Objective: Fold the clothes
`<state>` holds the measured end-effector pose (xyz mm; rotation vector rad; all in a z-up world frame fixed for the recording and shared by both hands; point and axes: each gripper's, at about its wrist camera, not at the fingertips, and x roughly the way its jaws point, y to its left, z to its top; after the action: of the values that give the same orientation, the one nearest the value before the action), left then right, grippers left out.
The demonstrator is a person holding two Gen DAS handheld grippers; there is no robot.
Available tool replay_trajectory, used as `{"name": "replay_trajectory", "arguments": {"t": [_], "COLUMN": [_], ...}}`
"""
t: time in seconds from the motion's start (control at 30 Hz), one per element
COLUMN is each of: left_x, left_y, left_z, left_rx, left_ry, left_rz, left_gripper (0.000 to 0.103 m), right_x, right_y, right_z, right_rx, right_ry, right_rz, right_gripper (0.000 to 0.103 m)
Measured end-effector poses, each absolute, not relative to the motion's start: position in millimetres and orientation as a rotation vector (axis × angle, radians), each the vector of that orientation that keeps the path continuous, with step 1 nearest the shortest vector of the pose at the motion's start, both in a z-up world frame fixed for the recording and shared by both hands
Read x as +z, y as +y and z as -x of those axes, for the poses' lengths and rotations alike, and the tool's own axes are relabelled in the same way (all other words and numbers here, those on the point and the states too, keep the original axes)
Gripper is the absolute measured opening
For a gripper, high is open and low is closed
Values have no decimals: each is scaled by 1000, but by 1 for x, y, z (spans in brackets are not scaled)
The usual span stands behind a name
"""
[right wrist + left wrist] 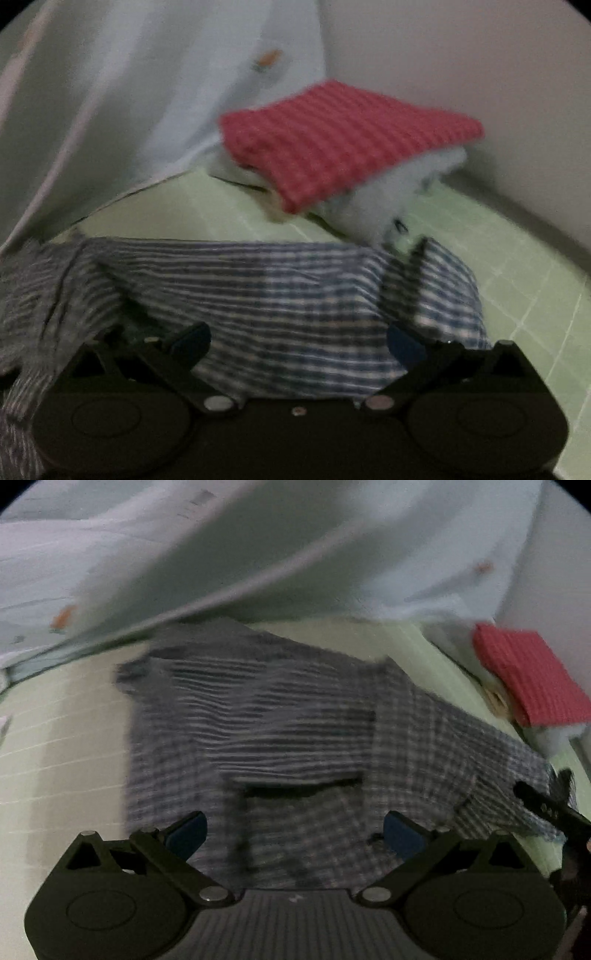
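Checked shirt (280, 738) is seen spread and partly doubled over on the pale green sheet (55, 738), directly ahead of and beneath both sets of tongs, so folding is judged begun but not finished. Left tongs (293, 832) and right tongs (299, 345) are both held spread wide above the cloth, with nothing pinched. Beyond the right tongs, well apart, a red folded cloth (343, 144) is stacked on a pale one, seemingly already done.

I count one blue-and-white plaid garment (258, 716) on the green gridded sheet (517, 295) — one folded stack (343, 147) behind it, red piece over pale ones — two grippers, mine.
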<state>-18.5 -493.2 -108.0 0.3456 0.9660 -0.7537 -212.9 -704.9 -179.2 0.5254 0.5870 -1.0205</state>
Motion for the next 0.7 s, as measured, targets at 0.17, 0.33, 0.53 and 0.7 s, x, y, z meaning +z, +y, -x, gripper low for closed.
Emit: {"name": "replay_trajectory", "arguments": {"t": [0.17,0.33,0.53,0.7], "left_x": [-129,-151,-162,-146], "left_y": [-532,-560,-552,-530], "left_z": [16,10,10,19], "left_rx": [-873,-926,-919,-897], "left_ry": [1041,1126,1209,1207], "left_rz": [-351,-348,-327,-284], "left_gripper": [100,68,8,5], "right_x": [-188,-192,-191,-181], "right_y": [-716,-714,-712,-700], "right_z": [210,200,196,194], "right_rx": [-1019,-1023,-1023,-997], "right_ry": [621,669,697,696], "right_rz": [-569,-545,-533,-523], "right_gripper": [103,103,103,103]}}
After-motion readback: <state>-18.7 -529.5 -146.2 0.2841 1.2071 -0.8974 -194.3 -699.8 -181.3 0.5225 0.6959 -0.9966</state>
